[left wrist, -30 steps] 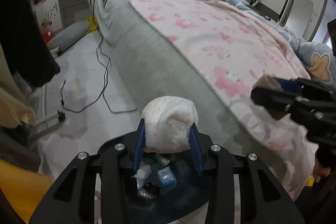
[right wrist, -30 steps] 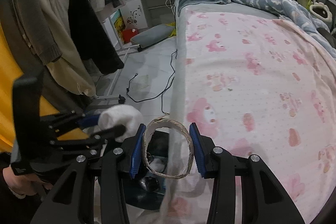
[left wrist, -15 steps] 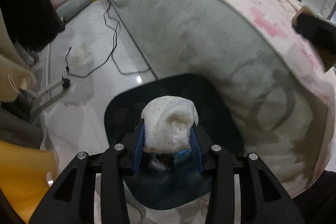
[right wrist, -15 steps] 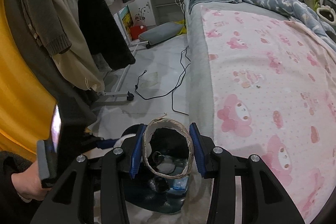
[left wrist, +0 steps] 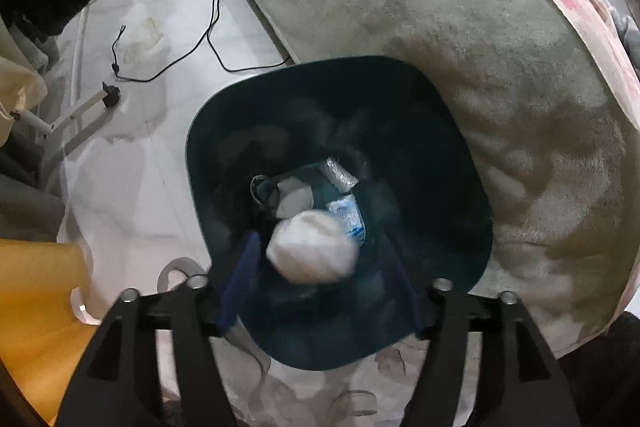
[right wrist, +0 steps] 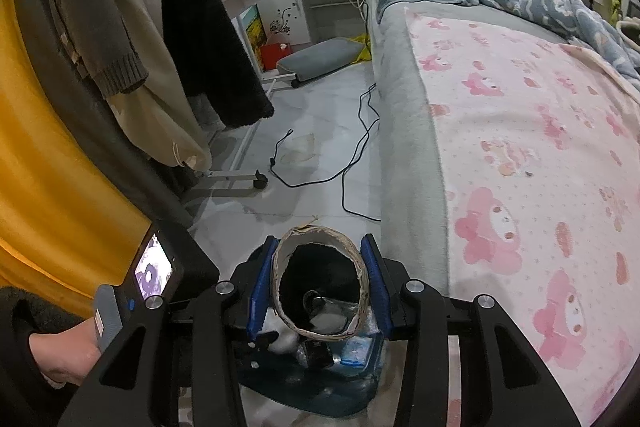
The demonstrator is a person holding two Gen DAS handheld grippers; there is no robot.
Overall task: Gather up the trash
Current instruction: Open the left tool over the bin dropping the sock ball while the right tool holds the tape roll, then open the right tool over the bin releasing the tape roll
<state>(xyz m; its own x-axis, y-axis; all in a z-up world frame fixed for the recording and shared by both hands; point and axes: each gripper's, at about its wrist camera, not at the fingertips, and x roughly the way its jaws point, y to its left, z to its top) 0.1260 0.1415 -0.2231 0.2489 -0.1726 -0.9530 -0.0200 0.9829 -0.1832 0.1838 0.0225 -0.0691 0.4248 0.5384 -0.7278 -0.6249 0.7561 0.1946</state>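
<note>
opening over the bin (left wrist: 208, 163), your left gripper (left wrist: 320, 267) freed the wad (left wrist: 310, 251); your right gripper (right wrist: 318, 287) clamped the tube (right wrist: 320, 283), next to drop.

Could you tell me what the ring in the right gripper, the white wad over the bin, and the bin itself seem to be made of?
Ring: likely cardboard, matte grey-brown with a frayed edge, probably a tape core. White wad: soft and crumpled, tissue or cloth; motion blur leaves it open. Bin: dark teal, smooth and slightly glossy, probably plastic.
</note>
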